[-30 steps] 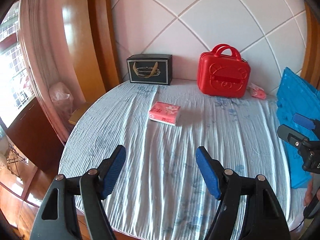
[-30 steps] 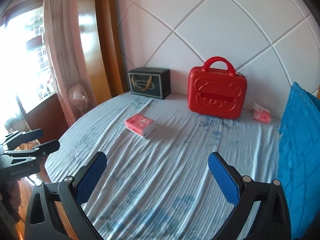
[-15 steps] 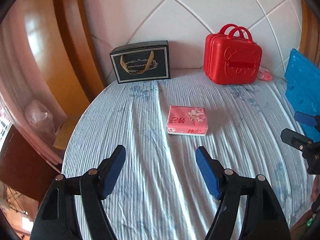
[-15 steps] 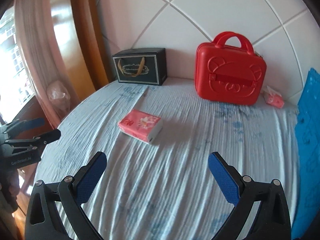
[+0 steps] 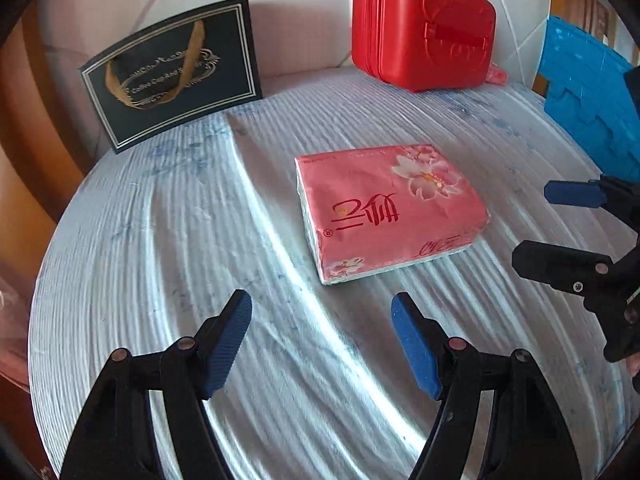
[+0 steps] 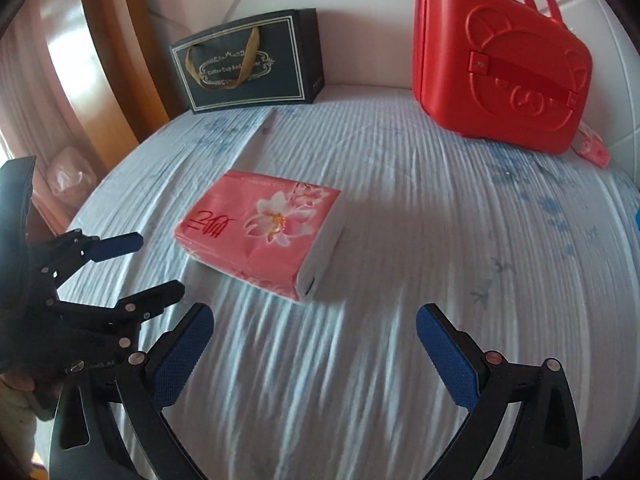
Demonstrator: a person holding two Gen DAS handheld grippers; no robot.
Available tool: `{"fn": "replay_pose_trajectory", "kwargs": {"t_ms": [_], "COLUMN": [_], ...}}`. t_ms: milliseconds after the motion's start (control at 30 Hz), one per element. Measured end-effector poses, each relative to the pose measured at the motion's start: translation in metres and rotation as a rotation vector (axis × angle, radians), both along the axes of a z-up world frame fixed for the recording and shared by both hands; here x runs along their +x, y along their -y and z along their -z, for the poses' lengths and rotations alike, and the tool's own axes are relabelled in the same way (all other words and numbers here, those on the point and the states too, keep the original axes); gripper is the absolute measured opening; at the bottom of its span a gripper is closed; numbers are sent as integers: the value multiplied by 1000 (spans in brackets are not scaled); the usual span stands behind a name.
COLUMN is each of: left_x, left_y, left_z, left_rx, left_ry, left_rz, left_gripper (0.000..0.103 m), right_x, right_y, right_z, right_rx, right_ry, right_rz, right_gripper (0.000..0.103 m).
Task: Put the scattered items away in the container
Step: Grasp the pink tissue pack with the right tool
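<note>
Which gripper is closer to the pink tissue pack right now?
Hard to call. The left gripper hovers just short of the pink tissue pack; the right gripper is likewise just short of it. Both are open, touching nothing.

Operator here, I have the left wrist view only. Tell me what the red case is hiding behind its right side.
Observer: A small pink tissue pack lies against the red case, partly behind its lower right corner.
Operator: Report the end of the big tissue pack that faces away from me.
Observer: The big tissue pack has a plain white end there, with a small dark mark near its lower corner.
Operator: Give me the right gripper's state.
Observer: The right gripper is open and empty, short of the pack. The left gripper hangs open at its left.
</note>
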State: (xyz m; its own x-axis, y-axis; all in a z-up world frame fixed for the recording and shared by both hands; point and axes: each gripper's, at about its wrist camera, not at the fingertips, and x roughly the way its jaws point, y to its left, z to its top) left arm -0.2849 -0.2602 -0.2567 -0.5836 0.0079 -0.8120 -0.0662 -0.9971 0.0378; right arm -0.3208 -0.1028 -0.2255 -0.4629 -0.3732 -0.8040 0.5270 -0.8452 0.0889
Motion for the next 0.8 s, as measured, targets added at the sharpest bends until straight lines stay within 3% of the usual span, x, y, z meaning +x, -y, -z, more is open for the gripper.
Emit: {"fn": "replay_pose_trajectory", "kwargs": {"t_ms": [167, 333, 400, 433, 500, 800], "left_x": [-23, -40, -49, -53, -61, -68], "left_y": [3, -3, -5, -8, -13, -23], "left_z": [10, 14, 16, 18, 19, 9], "left_rx": [31, -6, 0, -16, -46, -51], "left_ry": [-11, -56, -65, -67, -75, -114], "left_rz": [69, 160, 200, 210, 213, 228], "left_gripper": [72, 69, 54, 49, 49, 49], "right_x": [-23, -37, -45, -49, -57, -67], "right_y": [20, 31, 32, 35, 35, 22], "right_z": [23, 30, 35, 38, 43, 37], "right_rx": [49, 28, 19, 23, 32, 18], "right_ry": [-9, -36, -14, -8, -4, -34], "right_rz": [-94, -213, -239, -240, -238, -224], "right_gripper": [103, 101, 74, 73, 71, 67]}}
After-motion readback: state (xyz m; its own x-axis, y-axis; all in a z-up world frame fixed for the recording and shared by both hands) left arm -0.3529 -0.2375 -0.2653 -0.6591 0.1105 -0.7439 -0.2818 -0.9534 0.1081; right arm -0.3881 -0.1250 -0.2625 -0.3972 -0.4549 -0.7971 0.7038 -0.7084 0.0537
